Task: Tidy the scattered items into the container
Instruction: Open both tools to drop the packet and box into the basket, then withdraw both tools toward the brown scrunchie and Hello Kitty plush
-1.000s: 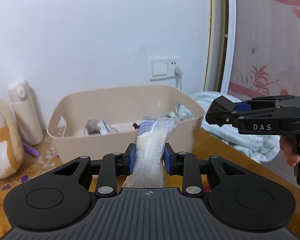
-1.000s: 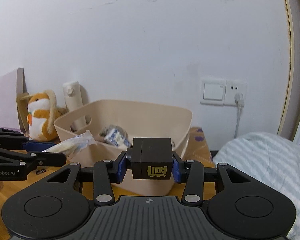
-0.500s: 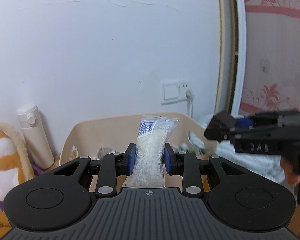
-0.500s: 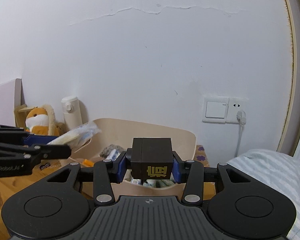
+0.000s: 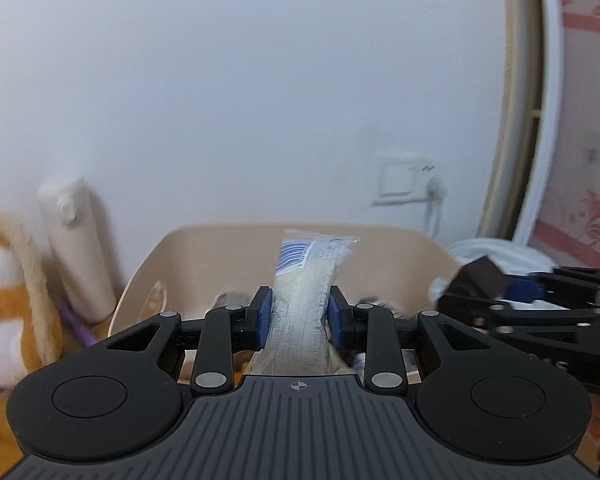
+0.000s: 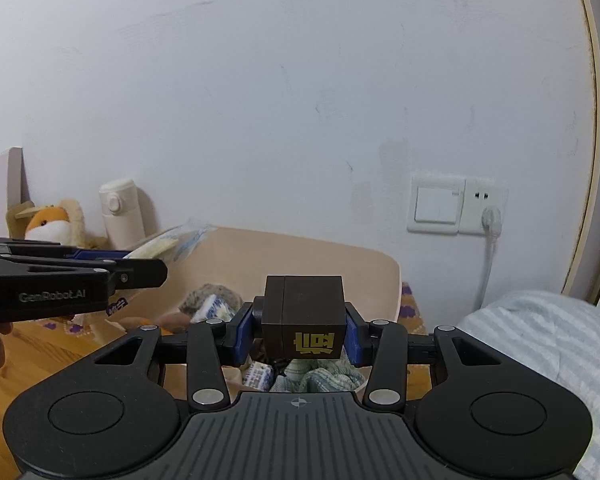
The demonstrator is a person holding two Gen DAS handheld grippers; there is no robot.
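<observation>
My left gripper (image 5: 299,314) is shut on a clear plastic packet (image 5: 305,300) with blue print, held upright above the near side of the beige tub (image 5: 204,240). My right gripper (image 6: 303,326) is shut on a black cube (image 6: 303,314) with a yellow mark, held over the tub (image 6: 340,256). The cube (image 5: 476,280) and right gripper show at the right in the left wrist view; the left gripper (image 6: 140,268) with the packet (image 6: 172,244) shows at the left in the right wrist view. Several items lie inside the tub, among them a wrapped packet (image 6: 216,306) and a striped cloth (image 6: 320,372).
A white flask (image 6: 120,214) and an orange plush toy (image 6: 52,226) stand left of the tub against the wall. A wall switch and socket (image 6: 456,204) with a plugged cable are behind. A striped blanket (image 6: 540,344) lies to the right. The wooden table (image 6: 40,344) shows at the left.
Both grippers have moved forward over the tub with their items still held. The right gripper with the cube has come closer to the left one.
</observation>
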